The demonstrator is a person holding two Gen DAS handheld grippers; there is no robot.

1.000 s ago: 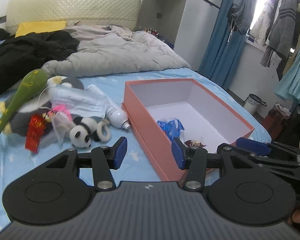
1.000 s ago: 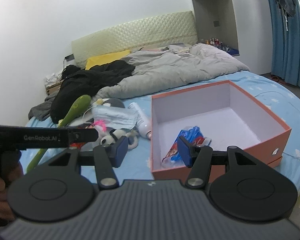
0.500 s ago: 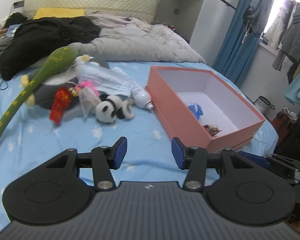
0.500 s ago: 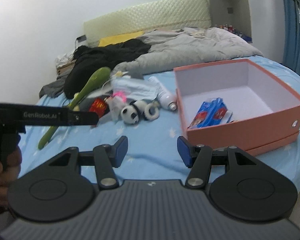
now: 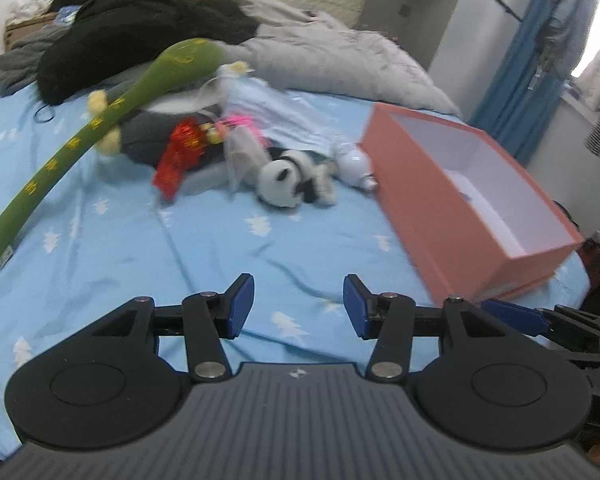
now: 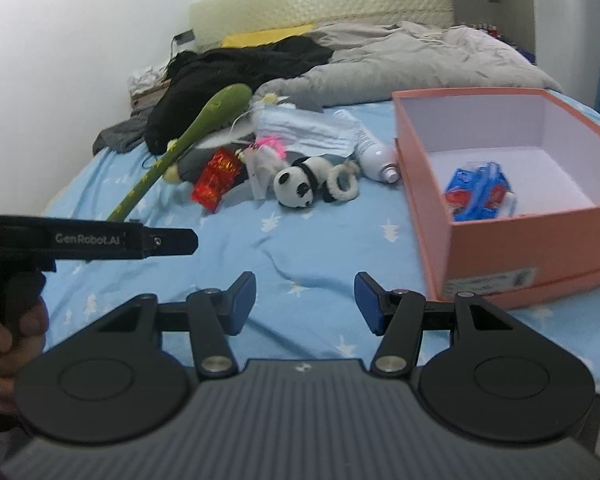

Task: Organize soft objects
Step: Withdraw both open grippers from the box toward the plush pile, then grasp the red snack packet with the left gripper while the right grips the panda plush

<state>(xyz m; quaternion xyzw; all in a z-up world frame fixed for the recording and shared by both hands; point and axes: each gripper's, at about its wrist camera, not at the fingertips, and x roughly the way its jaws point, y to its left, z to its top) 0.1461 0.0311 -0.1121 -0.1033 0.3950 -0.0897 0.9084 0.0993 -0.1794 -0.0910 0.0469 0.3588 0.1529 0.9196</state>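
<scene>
A heap of soft things lies on the blue bedsheet: a small panda plush (image 5: 286,182) (image 6: 296,186), a long green plush (image 5: 76,148) (image 6: 188,140), a red pouch (image 5: 178,158) (image 6: 216,180), face masks (image 6: 304,130) and a white bottle (image 6: 374,152). An open orange box (image 5: 452,204) (image 6: 512,240) stands to the right and holds a blue packet (image 6: 478,192). My left gripper (image 5: 299,306) and right gripper (image 6: 305,304) are open and empty, low over the sheet, well short of the heap.
A grey duvet (image 6: 412,64) and black clothes (image 5: 140,36) cover the far half of the bed. The headboard (image 6: 320,4) is behind. Blue curtains (image 5: 536,56) and hanging clothes are to the right. The left gripper's body (image 6: 88,238) crosses the right wrist view.
Both grippers have drawn back from the box and swung left, so the toy heap sits nearer the centre of view. Both stayed open and empty.
</scene>
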